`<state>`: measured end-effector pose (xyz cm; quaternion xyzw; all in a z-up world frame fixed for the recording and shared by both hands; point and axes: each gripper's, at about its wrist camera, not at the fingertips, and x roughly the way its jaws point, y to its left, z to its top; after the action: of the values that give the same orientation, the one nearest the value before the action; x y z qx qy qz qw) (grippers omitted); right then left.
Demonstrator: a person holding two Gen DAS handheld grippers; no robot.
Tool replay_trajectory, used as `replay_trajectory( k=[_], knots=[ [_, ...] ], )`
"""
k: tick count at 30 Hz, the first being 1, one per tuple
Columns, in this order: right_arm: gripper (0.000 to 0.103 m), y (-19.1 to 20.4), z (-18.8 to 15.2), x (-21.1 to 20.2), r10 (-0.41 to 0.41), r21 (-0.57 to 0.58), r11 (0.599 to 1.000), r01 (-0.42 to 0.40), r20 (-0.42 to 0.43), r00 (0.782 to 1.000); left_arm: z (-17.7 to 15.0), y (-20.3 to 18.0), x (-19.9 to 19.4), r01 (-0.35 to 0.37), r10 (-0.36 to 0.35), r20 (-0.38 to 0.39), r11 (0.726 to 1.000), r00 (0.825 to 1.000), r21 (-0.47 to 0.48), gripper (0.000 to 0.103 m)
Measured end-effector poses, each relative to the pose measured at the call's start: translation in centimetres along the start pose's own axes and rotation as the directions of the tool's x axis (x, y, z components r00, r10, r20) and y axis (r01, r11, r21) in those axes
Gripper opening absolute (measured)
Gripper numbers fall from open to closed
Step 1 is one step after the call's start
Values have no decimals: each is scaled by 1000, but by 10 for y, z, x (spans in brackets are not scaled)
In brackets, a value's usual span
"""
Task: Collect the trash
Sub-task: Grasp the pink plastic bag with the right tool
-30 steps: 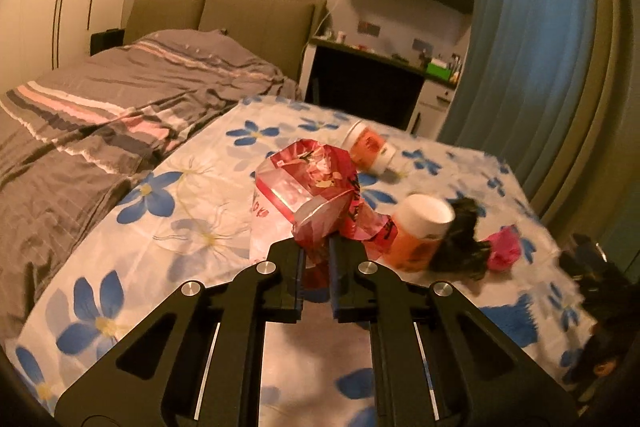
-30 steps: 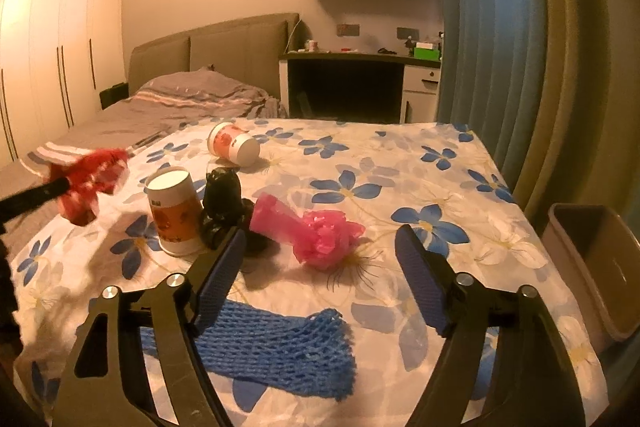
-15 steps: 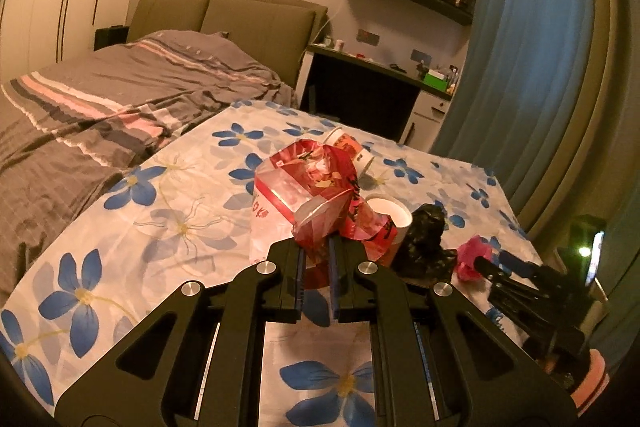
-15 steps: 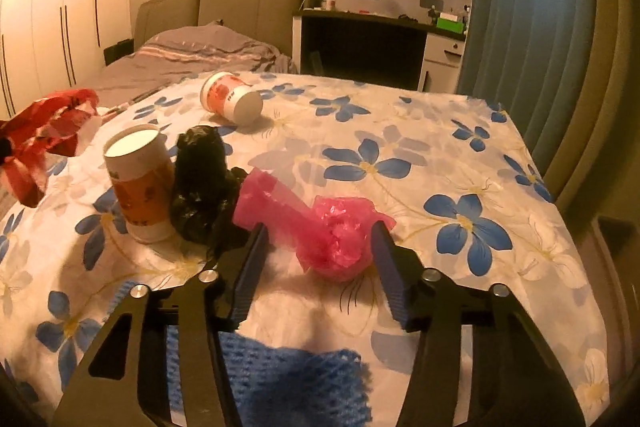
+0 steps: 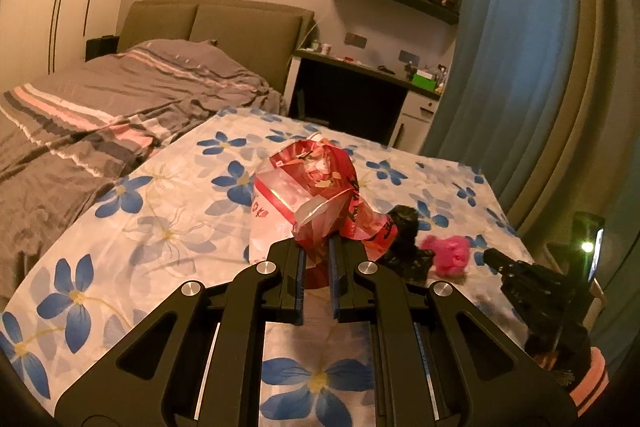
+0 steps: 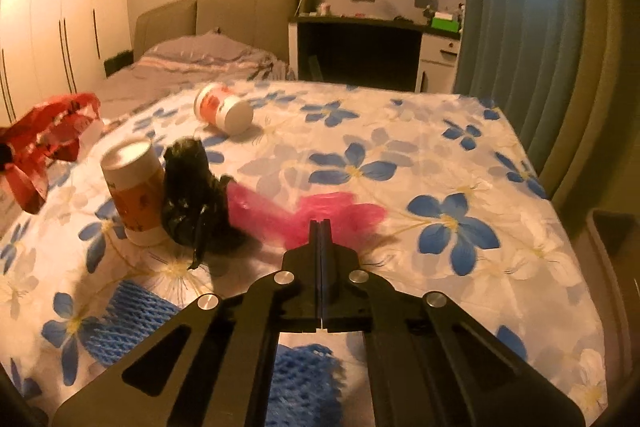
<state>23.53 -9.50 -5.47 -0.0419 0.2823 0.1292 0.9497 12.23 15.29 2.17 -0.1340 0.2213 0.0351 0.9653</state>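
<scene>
The right claw (image 6: 322, 227) is pinching shut on the crumpled pink plastic bag (image 6: 316, 213) lying crosswise ahead on the flowered bed (image 6: 460, 155); the left claw (image 5: 316, 253) is clamping a red foil wrapper (image 5: 316, 187) aloft.

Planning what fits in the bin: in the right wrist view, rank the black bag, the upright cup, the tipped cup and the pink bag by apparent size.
1. black bag and upright cup: alike, unranked.
2. pink bag: blurred, partly hidden by the shut right gripper, so unsure.
3. tipped cup: smallest, though farthest away.
</scene>
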Motion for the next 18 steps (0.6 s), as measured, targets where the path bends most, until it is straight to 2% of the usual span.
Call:
replay_trajectory(
  k=[3,5,7,8,18],
  knots=[
    [1,-7,0,-6,3,14,1000,-3,9,1000,1,-7,-4,10,-10,8,1000,1000,7,9],
    [6,-11,-2,-5,16,24,1000,-16,-7,1000,1,-11,-7,14,-14,11,1000,1000,11,9],
    [42,-14,-4,-1,21,36,999,-20,-20,1000,0,-15,-9,12,-13,13,1000,1000,17,9],
    [47,-15,-5,0,23,44,999,-22,-19,1000,-1,-15,-9,9,-9,14,1000,1000,17,9],
    [48,-20,7,32,41,96,995,-34,-69,997,4,-11,-3,-25,25,25,1000,999,12,9]
  ],
)
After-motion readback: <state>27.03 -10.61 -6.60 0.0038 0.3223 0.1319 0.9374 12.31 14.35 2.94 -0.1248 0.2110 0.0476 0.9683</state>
